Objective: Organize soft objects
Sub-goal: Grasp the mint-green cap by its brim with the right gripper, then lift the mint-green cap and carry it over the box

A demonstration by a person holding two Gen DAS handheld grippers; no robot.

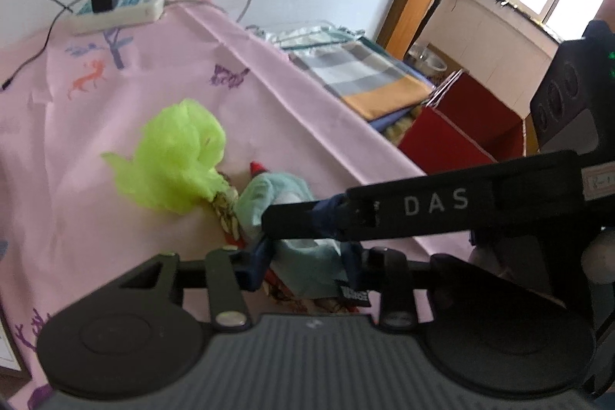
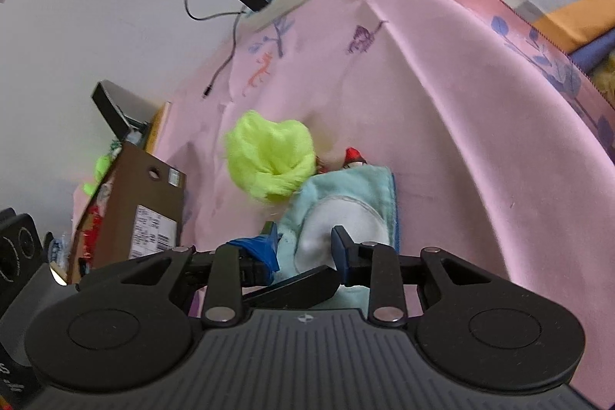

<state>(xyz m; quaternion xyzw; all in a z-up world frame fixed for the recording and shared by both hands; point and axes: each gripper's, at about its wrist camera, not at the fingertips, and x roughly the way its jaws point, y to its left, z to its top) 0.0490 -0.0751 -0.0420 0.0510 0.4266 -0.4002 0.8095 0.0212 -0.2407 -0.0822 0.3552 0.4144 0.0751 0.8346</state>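
Lying on the pink cloth (image 1: 161, 125) that covers the tabletop, a light-blue soft piece (image 2: 348, 202) with a white oval patch sits just beside a fluffy neon-green bundle (image 1: 180, 156), with a small red-and-white item (image 2: 353, 156) peeking out at its far edge, too small to identify. In the left wrist view the left tongs (image 1: 307, 256) bracket a bunched part of the blue piece; the pads seem to press it from both sides, though blur and the crossing black bar of the other tool hide the contact on one side. A patterned red fabric under the blue piece is mostly covered. The right tongs (image 2: 303, 241) stand partly spread over the white patch; their blue-tipped fingers (image 2: 265, 244) are near the cloth, but I cannot tell whether they touch or pinch it, since the dark finger of the left tool cuts across beneath them.

At the far end of the tabletop lies a white power strip (image 1: 119, 10) with a black charger plugged in. A brown cardboard box (image 2: 134, 202) at the left holds things only partly visible. Folded checked bedding (image 1: 365, 75) is cut off at the frame edge.
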